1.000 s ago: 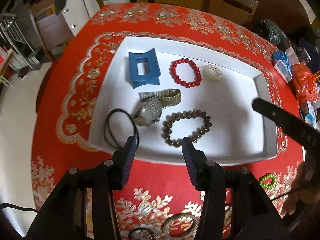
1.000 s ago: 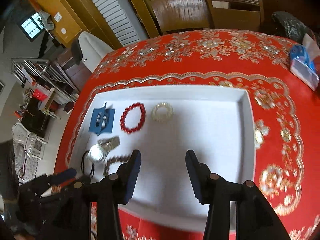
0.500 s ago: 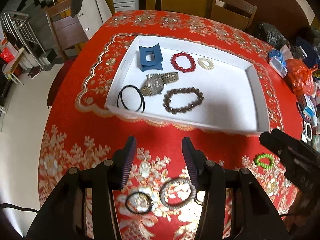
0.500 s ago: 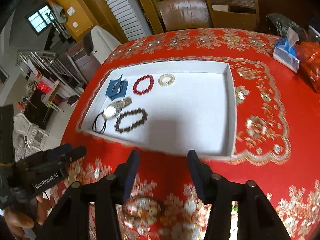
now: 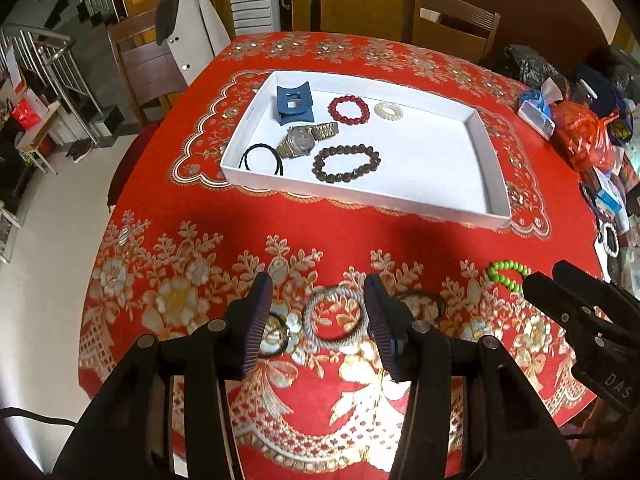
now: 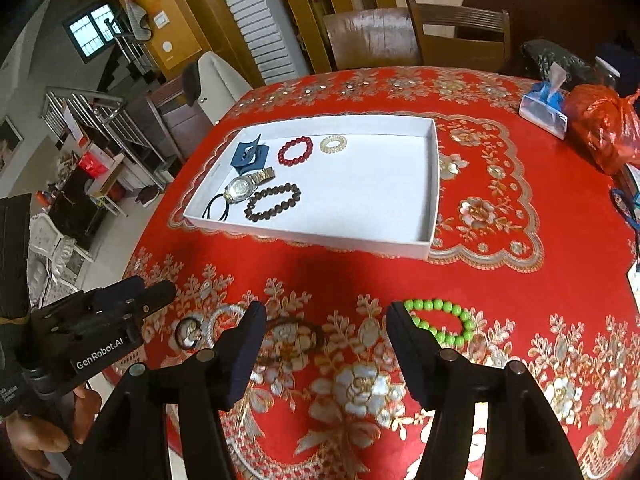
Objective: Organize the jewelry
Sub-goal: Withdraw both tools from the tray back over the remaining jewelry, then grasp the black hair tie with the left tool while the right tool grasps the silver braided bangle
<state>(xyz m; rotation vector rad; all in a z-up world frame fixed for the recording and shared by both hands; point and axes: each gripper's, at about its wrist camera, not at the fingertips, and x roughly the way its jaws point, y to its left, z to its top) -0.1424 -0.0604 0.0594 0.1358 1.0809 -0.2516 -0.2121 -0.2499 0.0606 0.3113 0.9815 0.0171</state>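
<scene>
A white tray (image 5: 476, 128) (image 6: 434, 184) on the red cloth holds a blue clip (image 5: 293, 104), a red bead bracelet (image 5: 349, 109), a pale ring (image 5: 389, 111), a watch (image 5: 306, 140), a black cord (image 5: 261, 158) and a brown bead bracelet (image 5: 346, 163). On the cloth near me lie a grey rope ring (image 5: 334, 318), a small dark ring (image 6: 188, 333), a brown bracelet (image 6: 292, 340) and a green bead bracelet (image 6: 440, 320). My left gripper (image 5: 318, 316) stands open above the rope ring. My right gripper (image 6: 326, 344) is opening, with nothing held, above the brown bracelet.
Tissue pack (image 6: 544, 108), red plastic bag (image 6: 604, 124) and other clutter sit at the table's right side. Wooden chairs (image 6: 460, 36) stand behind the table, and one with a coat (image 5: 188, 28) at the left. The table edge drops to the floor on the left.
Both grippers pulled back from over the tray to the near cloth, bringing the loose rings and green bracelet into view. The right gripper's jaws spread wider.
</scene>
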